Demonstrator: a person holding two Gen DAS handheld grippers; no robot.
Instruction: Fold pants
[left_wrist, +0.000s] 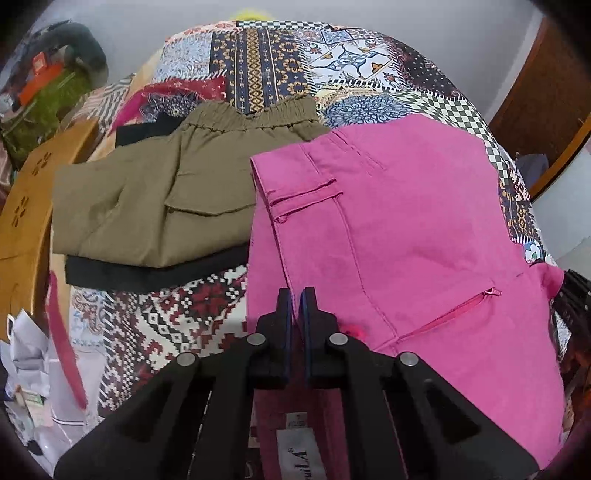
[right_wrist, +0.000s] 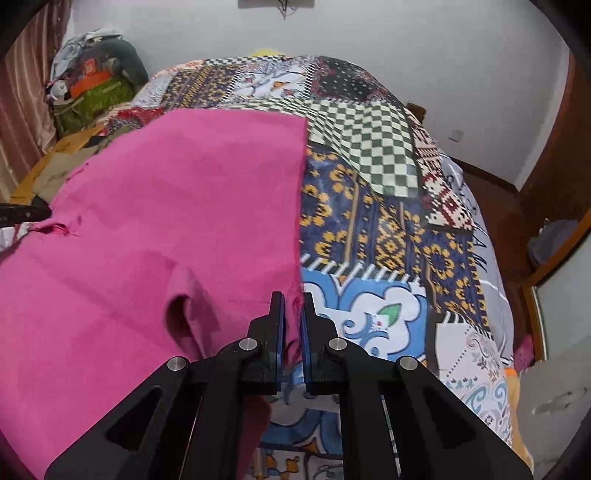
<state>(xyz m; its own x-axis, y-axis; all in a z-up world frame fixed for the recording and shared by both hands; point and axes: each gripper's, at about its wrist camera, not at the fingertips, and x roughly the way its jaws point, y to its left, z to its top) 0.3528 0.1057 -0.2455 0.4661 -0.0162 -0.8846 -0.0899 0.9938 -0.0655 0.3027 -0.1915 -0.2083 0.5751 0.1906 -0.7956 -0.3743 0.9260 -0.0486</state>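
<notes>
The pink pants (left_wrist: 417, 240) lie spread on the patterned bedspread (left_wrist: 280, 62), with a back pocket and a zip showing. My left gripper (left_wrist: 296, 295) is shut on the pants' near left edge, with the label side hanging below it. In the right wrist view the pink pants (right_wrist: 166, 206) fill the left half. My right gripper (right_wrist: 293, 299) is shut on their frayed near right edge, lifted a little off the bedspread (right_wrist: 388, 229). The tip of the left gripper (right_wrist: 26, 212) shows at the far left.
Folded olive pants (left_wrist: 159, 199) lie on a black garment (left_wrist: 147, 273) to the left of the pink pants. A wooden bed frame (left_wrist: 26, 206) and a pile of bags (left_wrist: 48, 92) lie further left. Papers (left_wrist: 33, 369) lie at the near left. A wooden door (right_wrist: 554, 155) stands at right.
</notes>
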